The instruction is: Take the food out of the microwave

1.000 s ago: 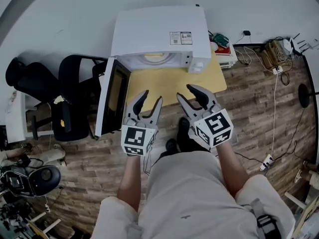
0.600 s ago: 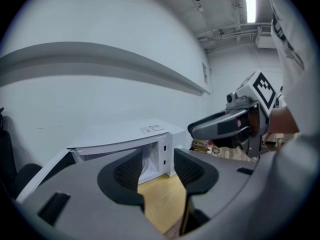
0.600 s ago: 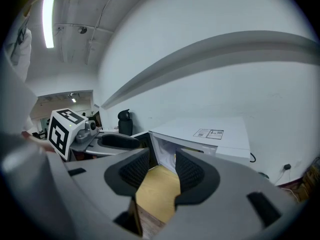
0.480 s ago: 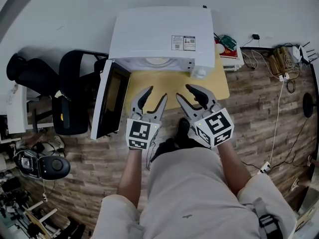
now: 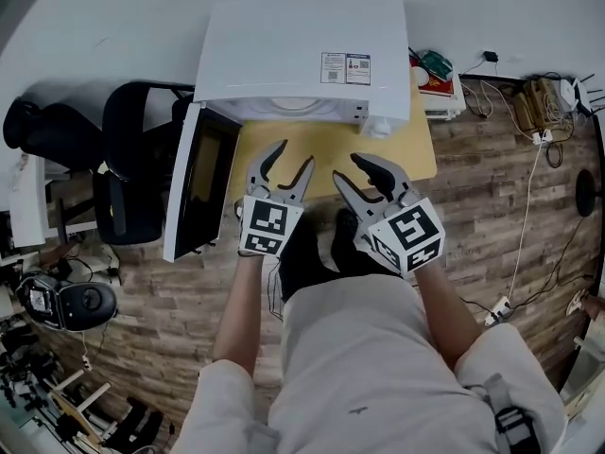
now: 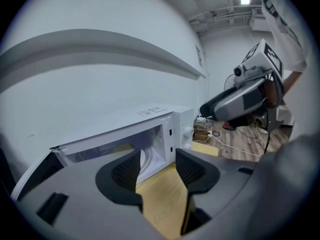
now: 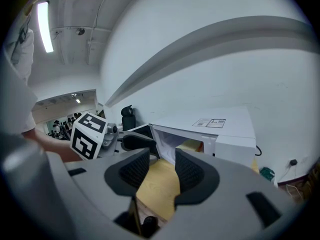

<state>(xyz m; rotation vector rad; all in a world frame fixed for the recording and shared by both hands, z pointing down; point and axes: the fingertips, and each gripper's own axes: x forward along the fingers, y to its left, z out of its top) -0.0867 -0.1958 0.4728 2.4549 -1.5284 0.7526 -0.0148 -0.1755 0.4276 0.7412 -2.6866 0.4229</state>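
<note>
Both claws empty, left claw (image 5: 291,156) just opening wider, right claw (image 5: 346,166) open, over the worktop (image 5: 326,145) facing the microwave (image 5: 302,55) with its door (image 5: 194,192) already open; food still inside, barely visible, so reaching in and lifting out remain.

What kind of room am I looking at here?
Probably a lab or workshop, not a kitchen: a microwave on a small table, office chairs beside it, cables on the floor.

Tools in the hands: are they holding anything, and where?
Nothing. The left tool, its jaws just opening wider, and the right tool are both empty, short of the open microwave.
</note>
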